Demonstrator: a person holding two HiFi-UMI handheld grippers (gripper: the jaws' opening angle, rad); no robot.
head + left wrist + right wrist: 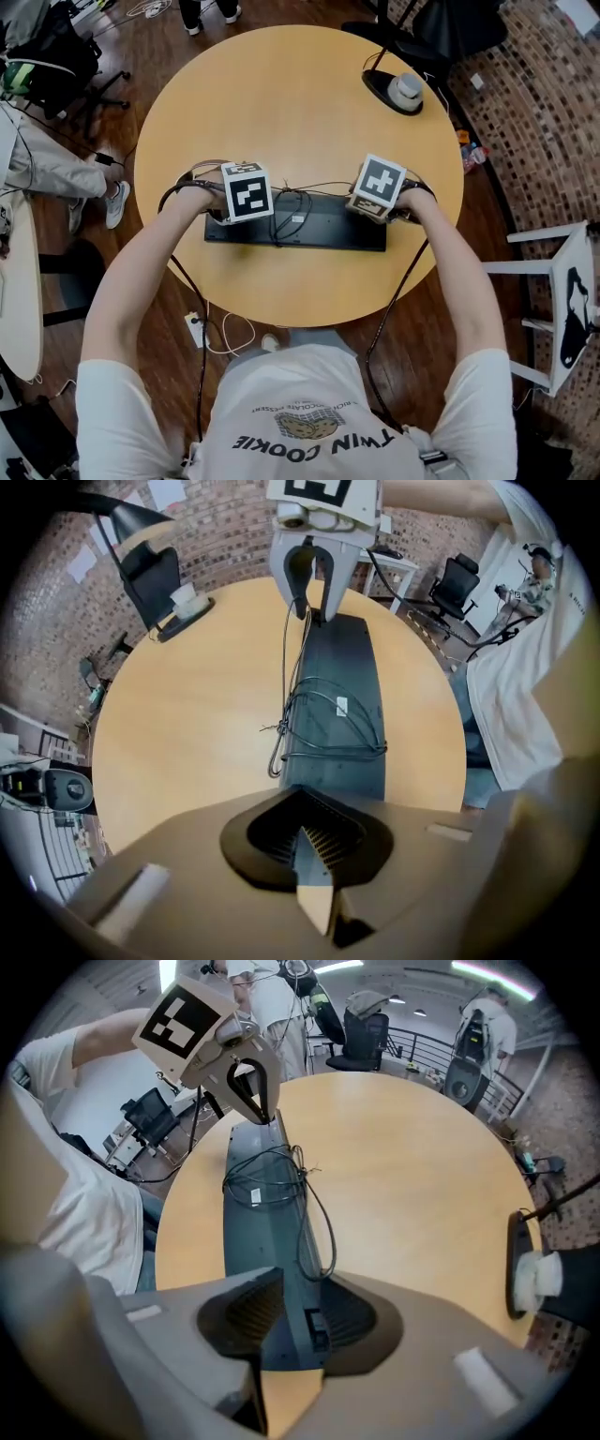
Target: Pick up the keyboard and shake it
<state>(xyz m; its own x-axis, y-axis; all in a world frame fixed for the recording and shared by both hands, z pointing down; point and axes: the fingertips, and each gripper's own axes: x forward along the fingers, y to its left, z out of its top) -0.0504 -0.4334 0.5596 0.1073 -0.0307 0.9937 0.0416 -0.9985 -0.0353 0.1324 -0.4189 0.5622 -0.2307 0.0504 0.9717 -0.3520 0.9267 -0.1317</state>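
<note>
One keyboard (251, 1246): right tongs (287, 1333) clamp its end; left tongs (313, 844) closed.

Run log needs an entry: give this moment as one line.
keyboard: flat on round table, cable coiled on top | left gripper: shut at its left end | right gripper: shut on its right end

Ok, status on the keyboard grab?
Right hand-held gripper clamped on one end of flat black keyboard. Left hand-held gripper shut at other end, hold unclear. Keyboard down on round wooden table; coiled black cable loose on top.
</note>
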